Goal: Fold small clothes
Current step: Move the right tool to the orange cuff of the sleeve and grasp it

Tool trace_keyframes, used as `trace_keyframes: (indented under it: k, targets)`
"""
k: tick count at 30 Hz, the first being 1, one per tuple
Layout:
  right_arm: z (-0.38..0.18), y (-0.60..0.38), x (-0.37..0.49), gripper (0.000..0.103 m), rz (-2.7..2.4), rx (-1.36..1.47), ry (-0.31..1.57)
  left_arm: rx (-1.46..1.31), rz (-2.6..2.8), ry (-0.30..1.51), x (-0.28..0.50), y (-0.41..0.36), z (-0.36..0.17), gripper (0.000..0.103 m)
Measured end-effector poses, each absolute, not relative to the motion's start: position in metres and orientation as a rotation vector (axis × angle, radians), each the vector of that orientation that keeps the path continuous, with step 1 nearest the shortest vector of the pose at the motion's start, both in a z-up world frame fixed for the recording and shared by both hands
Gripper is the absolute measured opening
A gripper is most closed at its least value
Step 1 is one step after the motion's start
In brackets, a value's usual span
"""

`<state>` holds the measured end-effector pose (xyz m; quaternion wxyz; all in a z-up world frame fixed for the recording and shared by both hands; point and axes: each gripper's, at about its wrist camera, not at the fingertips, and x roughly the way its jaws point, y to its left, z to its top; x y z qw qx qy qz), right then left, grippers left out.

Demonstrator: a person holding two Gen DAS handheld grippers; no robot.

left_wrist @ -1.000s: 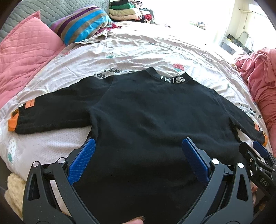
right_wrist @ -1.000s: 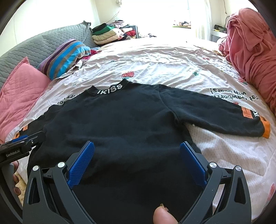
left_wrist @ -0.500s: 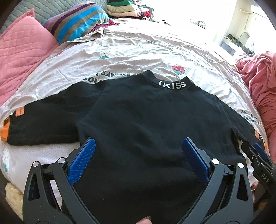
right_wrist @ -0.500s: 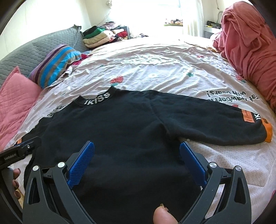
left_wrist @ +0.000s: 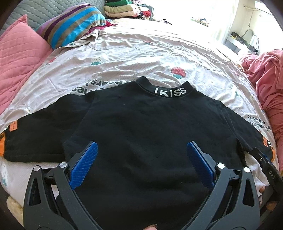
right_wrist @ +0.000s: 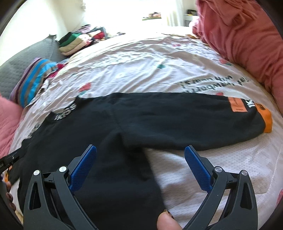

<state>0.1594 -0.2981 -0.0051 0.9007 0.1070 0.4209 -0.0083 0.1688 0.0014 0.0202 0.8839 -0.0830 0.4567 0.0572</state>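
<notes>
A small black long-sleeved top (left_wrist: 150, 127) lies flat on the bed, collar marked "IKISS" away from me, both sleeves spread out. Its cuffs are orange. My left gripper (left_wrist: 141, 164) is open and empty above the lower middle of the body. My right gripper (right_wrist: 139, 166) is open and empty above the top's right side, near the armpit; the right sleeve (right_wrist: 194, 120) stretches off to the right with its orange cuff (right_wrist: 266, 120). The right gripper also shows at the right edge of the left wrist view (left_wrist: 268, 169).
A pale printed bedsheet (left_wrist: 141, 53) covers the bed. Pink pillow (left_wrist: 17, 58) and striped pillow (left_wrist: 70, 26) lie at the far left. Folded clothes (left_wrist: 122, 8) are stacked at the back. A pink blanket (right_wrist: 247, 39) is heaped on the right.
The right gripper has swung to the right, so the right sleeve now fills its view. The left gripper has tilted slightly and stays over the top's body.
</notes>
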Motion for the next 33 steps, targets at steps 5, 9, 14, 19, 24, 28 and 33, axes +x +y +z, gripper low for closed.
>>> trace_keyframes:
  k: [5, 9, 14, 19, 24, 28, 33]
  targets:
    - [-0.012, -0.329, 0.164, 0.099, -0.104, 0.255, 0.876, -0.166, 0.118, 0.957, 0.174, -0.003, 0.016, 0.095]
    - [-0.019, -0.359, 0.165, 0.099, -0.18, 0.284, 0.879, -0.169, 0.114, 0.962, 0.178, -0.006, 0.013, 0.095]
    - [-0.028, -0.388, 0.163, 0.099, -0.25, 0.329, 0.892, -0.164, 0.108, 0.969, 0.187, -0.013, 0.011, 0.095]
    - [-0.036, -0.42, 0.162, 0.099, -0.305, 0.405, 0.894, -0.163, 0.114, 0.973, 0.195, -0.019, 0.008, 0.095]
    - [-0.045, -0.45, 0.165, 0.099, -0.336, 0.494, 0.878, -0.179, 0.119, 0.981, 0.198, -0.019, 0.001, 0.095]
    - [-0.049, -0.468, 0.169, 0.099, -0.353, 0.547, 0.835, -0.194, 0.108, 0.995, 0.196, -0.019, -0.005, 0.095]
    - [-0.051, -0.493, 0.173, 0.096, -0.364, 0.686, 0.746, -0.212, 0.109, 0.998, 0.193, -0.016, -0.007, 0.095]
